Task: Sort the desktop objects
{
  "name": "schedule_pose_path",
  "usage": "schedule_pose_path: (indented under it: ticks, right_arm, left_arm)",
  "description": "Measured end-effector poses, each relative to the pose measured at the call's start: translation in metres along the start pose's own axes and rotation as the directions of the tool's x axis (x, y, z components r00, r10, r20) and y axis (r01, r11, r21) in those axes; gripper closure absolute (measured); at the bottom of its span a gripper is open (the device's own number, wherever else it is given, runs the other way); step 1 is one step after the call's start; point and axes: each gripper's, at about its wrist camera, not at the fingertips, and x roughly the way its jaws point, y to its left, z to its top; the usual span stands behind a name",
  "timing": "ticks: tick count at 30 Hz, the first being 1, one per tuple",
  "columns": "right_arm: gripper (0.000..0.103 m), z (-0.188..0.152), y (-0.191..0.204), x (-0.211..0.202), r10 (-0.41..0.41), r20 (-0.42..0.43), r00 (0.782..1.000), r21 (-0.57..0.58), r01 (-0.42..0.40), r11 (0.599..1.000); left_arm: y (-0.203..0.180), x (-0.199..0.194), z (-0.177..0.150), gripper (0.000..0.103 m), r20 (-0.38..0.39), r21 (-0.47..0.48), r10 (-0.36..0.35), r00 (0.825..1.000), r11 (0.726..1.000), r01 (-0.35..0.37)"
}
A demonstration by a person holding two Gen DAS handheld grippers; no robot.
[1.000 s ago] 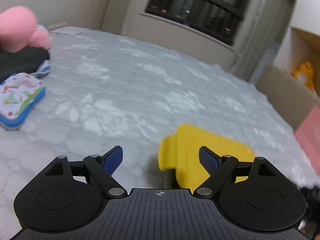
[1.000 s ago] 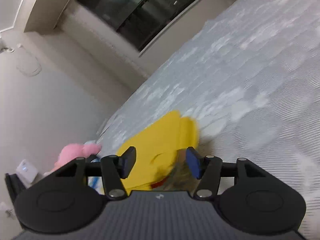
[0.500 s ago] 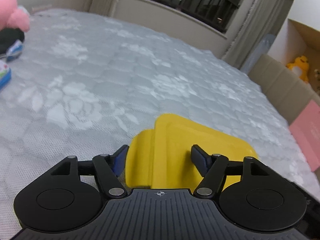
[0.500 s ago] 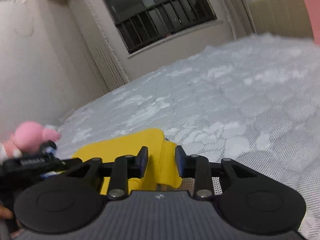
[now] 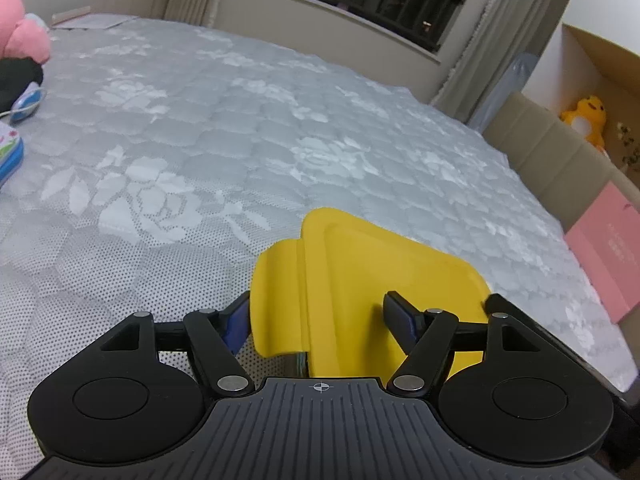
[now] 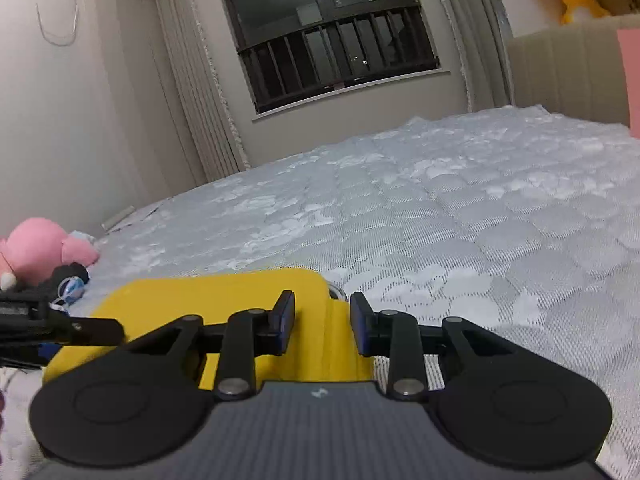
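- Yellow plastic was the story here: a yellow lidded box lay on the grey-white quilted mattress, at its near edge, and both tools were on it.
- From the left wrist view, the left gripper straddled the box's lid; its jaws had been closing, then eased a touch wider. One blue pad sat against the side flap, the other pad rested on the lid's top. Whether they truly pinched it, I could not tell.
- From the right wrist view, the right gripper had just closed in, and its narrow-set jaws clamped the box's clasp flap between the blue pads.
- Far left of the box, a pink plush toy sat on a black item, with a blue-rimmed tin just in front.
- Beyond the box, across the mattress, a dark barred window stood.
- Right of the box, past the mattress edge, a pink carton leaned, and a yellow duck toy sat higher up.
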Motion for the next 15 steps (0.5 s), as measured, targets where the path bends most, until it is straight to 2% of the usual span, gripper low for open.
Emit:
schedule_pose_path:
  ticks: [6,11,13,14,15]
  right_arm:
    - [0.07,0.006,0.007,0.01,-0.027,0.0,1.0,-0.101,0.027,0.995]
    - [0.07,0.01,0.011,-0.005,-0.045,0.021,0.999,-0.099,0.047,0.994]
    - [0.054,0.011,0.007,-0.016,-0.035,0.022,0.999,-0.058,0.036,0.998]
    - [0.041,0.011,0.004,-0.021,-0.026,0.009,1.0,-0.032,0.027,0.999]
    - [0.04,0.01,0.002,-0.025,-0.017,-0.005,1.0,-0.008,0.017,1.0]
  left_arm:
    - [-0.002,-0.021,0.003,0.026,0.058,0.017,-0.028,0.998,0.999,0.027]
    - [-0.007,-0.011,0.001,0.026,0.034,0.051,-0.005,0.999,0.999,0.003]
    - [-0.009,-0.009,0.001,0.026,0.034,0.064,0.007,0.999,0.998,-0.009]
    - [-0.009,-0.009,0.001,0.026,0.035,0.068,0.011,0.999,0.998,-0.013]
    - [-0.009,-0.01,0.0,0.026,0.035,0.071,0.011,0.999,0.997,-0.014]
